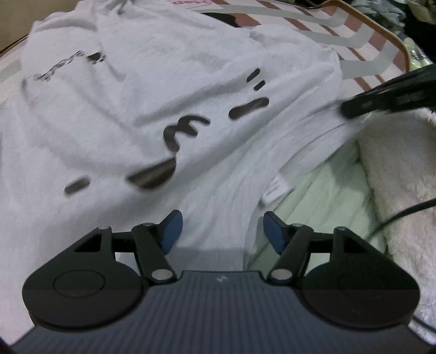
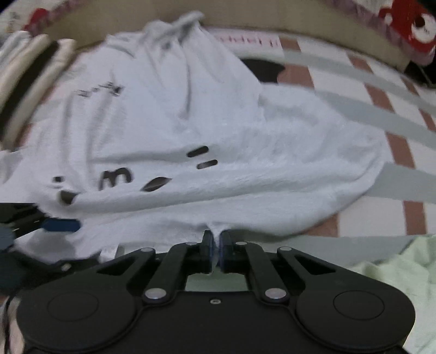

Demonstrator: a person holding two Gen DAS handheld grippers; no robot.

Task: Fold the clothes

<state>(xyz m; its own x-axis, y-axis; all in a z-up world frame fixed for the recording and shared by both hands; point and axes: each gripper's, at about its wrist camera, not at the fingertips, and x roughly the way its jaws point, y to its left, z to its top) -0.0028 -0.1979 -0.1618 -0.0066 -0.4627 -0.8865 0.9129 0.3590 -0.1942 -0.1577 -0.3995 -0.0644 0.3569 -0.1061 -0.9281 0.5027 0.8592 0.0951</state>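
Observation:
A white fleecy sweatshirt (image 1: 169, 89) with black printed marks lies spread on a checked bed cover; it also shows in the right wrist view (image 2: 218, 136). My left gripper (image 1: 220, 231) is open and empty, its blue pads just above the garment's near hem. My right gripper (image 2: 216, 246) is shut on the sweatshirt's near hem, a pinch of white cloth between its pads. The right gripper shows as a dark bar (image 1: 387, 95) at the garment's right edge in the left wrist view. The left gripper's blue fingertip (image 2: 61, 225) shows at the left in the right wrist view.
The bed cover (image 2: 395, 114) has pink, white and grey checks. A pale green cloth (image 1: 327, 196) and a cream fluffy blanket (image 1: 403, 174) lie at the near right. A black cable (image 1: 400, 212) crosses the blanket. Folded clothes (image 2: 30, 70) sit at far left, a red item (image 2: 408, 21) at far right.

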